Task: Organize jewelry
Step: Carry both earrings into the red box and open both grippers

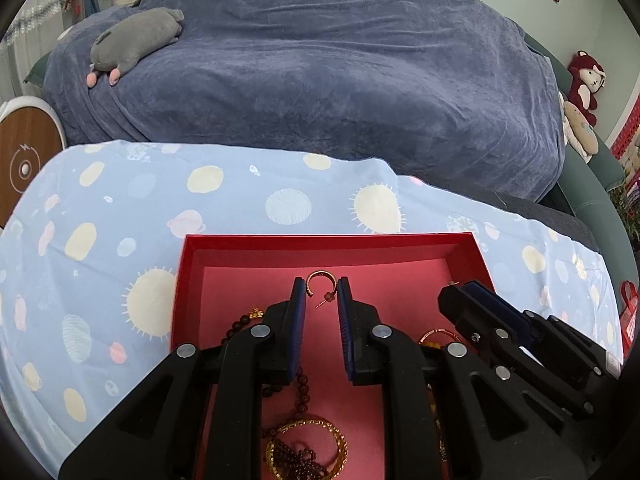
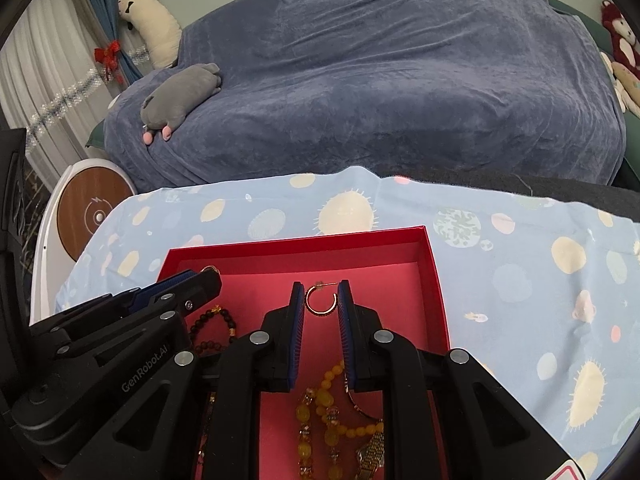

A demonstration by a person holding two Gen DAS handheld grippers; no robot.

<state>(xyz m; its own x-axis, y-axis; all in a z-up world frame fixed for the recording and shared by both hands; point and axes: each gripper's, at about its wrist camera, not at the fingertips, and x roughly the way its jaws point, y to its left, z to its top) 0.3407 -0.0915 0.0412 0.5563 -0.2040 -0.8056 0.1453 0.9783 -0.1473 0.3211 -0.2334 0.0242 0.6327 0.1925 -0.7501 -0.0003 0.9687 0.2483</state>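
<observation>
A: Nearest the left claw (image 1: pixel 322 296), what lies in the red box (image 1: pixel 192 276)?

B: A gold hoop (image 1: pixel 306 446) tangled with dark beads (image 1: pixel 298 392) sits on the pink floor under the claw. Between its fingertips hangs a gold half-hoop earring (image 1: pixel 320 280); the fingers stand a narrow gap apart, and whether the pads actually pinch the earring cannot be told.

A: And the right claw (image 2: pixel 320 300)?

B: Much the same. Its fingers keep a slim gap, and a second gold earring (image 2: pixel 321 301) sits right between the tips; contact cannot be told. Below it lie yellow beads (image 2: pixel 326 398) and a gold watch (image 2: pixel 370 454). A dark bead bracelet (image 2: pixel 210 330) lies to the left, beside the left claw.

A: Where does the box stand?

B: On a tabletop under a light blue cloth (image 1: pixel 100 240) printed with suns and planets.

A: Farther back?

B: A big blue blanket (image 1: pixel 320 80) covers some furniture, with a grey plush toy (image 1: pixel 136 42) lying on it, and a red plush monkey (image 1: pixel 586 80) at the far right.
</observation>
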